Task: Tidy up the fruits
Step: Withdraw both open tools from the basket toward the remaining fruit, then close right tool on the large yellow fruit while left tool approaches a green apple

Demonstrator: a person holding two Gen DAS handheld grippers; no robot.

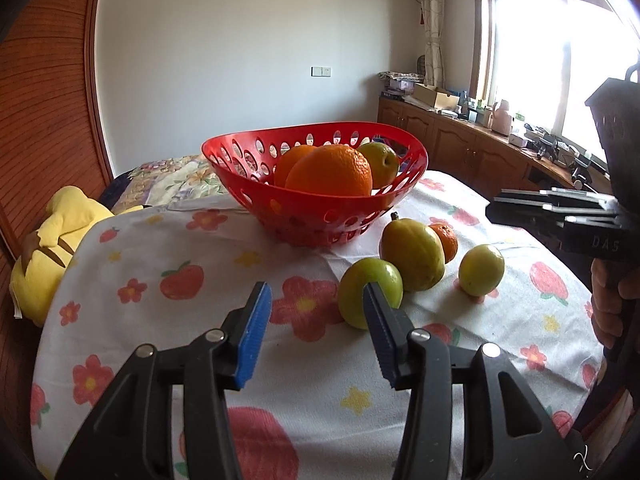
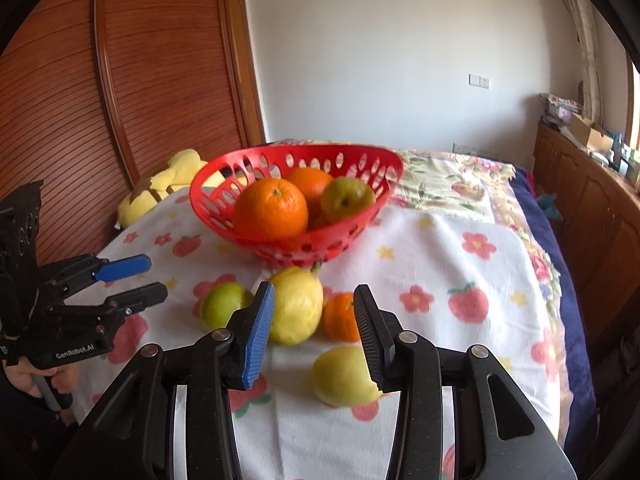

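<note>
Hiding part of the green fruit [image 1: 368,292], the left gripper [image 1: 318,320] has its jaws apart and empty. At 12 o'clock stands the red basket [image 1: 320,208] with oranges [image 1: 330,172]. The right gripper [image 2: 314,334], also apart, frames a yellow fruit [image 2: 340,376]. "GenRobot.AI" is printed on the left body.

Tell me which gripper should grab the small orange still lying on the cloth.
Probably right. In the right wrist view the small orange lies almost straight ahead of the open right gripper. From the left gripper, the green fruit and the big yellow fruit stand in front of it.
</note>
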